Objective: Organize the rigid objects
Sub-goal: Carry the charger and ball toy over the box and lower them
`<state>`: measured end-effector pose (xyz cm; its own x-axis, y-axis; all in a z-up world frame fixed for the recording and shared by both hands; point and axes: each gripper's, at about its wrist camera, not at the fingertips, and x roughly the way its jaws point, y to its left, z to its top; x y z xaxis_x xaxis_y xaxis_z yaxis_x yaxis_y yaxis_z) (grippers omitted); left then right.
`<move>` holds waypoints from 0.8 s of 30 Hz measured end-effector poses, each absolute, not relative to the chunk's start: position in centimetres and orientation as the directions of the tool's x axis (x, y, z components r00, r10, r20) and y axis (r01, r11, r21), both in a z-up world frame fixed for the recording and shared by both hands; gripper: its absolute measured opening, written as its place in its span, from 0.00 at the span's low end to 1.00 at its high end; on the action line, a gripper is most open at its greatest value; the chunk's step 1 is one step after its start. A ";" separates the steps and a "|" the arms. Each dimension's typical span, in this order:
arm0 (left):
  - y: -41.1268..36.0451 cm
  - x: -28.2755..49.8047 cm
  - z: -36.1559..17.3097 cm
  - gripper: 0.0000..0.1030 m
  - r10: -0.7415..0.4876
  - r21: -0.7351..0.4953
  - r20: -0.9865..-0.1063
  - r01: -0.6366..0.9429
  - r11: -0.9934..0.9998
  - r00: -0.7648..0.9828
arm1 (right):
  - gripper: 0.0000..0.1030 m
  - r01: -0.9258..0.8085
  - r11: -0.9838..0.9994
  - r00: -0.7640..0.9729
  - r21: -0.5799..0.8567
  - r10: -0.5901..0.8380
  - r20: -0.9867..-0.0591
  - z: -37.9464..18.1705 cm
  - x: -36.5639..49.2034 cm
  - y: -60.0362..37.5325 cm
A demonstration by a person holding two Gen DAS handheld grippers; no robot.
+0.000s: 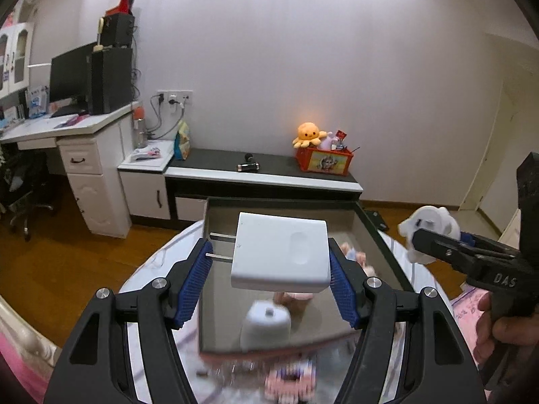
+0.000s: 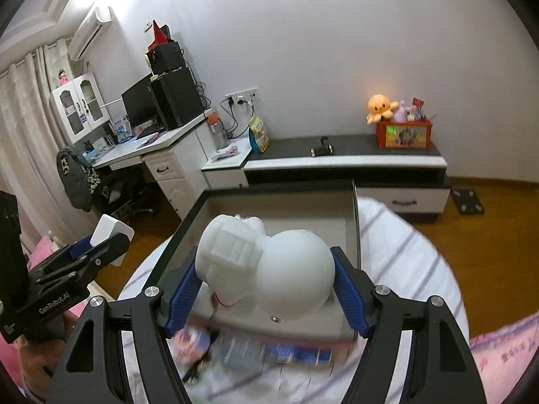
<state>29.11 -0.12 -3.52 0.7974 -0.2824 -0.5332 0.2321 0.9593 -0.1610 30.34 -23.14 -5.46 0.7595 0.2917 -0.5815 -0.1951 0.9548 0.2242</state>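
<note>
My left gripper [image 1: 271,262] is shut on a white power adapter [image 1: 281,252] with two metal prongs pointing left, held above a grey open box [image 1: 367,232]. A white bottle [image 1: 266,326] lies inside the box below it. My right gripper [image 2: 266,276] is shut on a white plastic figure [image 2: 266,266] with a round head, also held above the box [image 2: 350,235]. The right gripper with the figure [image 1: 427,229] shows at the right of the left wrist view. The left gripper with the adapter [image 2: 109,232] shows at the left of the right wrist view.
The box rests on a striped bedsheet [image 2: 404,256]. Blurred small packages [image 2: 269,350] lie in front of it. A low black-topped cabinet [image 1: 269,171] stands against the wall with a red toy bin [image 1: 325,160]. A white desk [image 1: 67,128] with a monitor stands at left.
</note>
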 end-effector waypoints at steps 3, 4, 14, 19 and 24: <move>-0.9 31.6 -3.8 0.65 -0.289 -0.162 -0.543 0.239 0.957 0.789 | 0.72 -0.199 0.958 0.755 0.208 0.285 -0.590 -5.7 32.9 -22.6; -1.2 32.4 -4.0 0.65 -0.290 -0.161 -0.546 0.241 0.957 0.786 | 0.72 -0.200 0.958 0.752 0.205 0.284 -0.595 -5.8 33.7 -22.5; -3.2 37.3 -7.3 0.66 -0.288 -0.158 -0.601 0.243 0.957 0.745 | 0.72 -0.180 0.964 0.717 0.198 0.266 -0.644 -8.9 38.3 -22.1; -3.5 38.2 -8.5 0.84 -0.252 -0.130 -0.634 0.221 0.967 0.731 | 0.78 -0.157 0.967 0.712 0.201 0.251 -0.656 -10.0 39.7 -22.6; -2.7 36.5 -7.6 0.99 -0.204 -0.110 -0.587 0.173 0.979 0.783 | 0.84 -0.094 0.976 0.716 0.196 0.203 -0.668 -10.4 39.2 -23.8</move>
<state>36.51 -2.73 -7.56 0.7833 -0.2040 -0.5873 0.1726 0.9789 -0.1098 39.17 -23.75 -10.39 0.7163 0.2031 -0.6675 -0.0942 0.9761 0.1960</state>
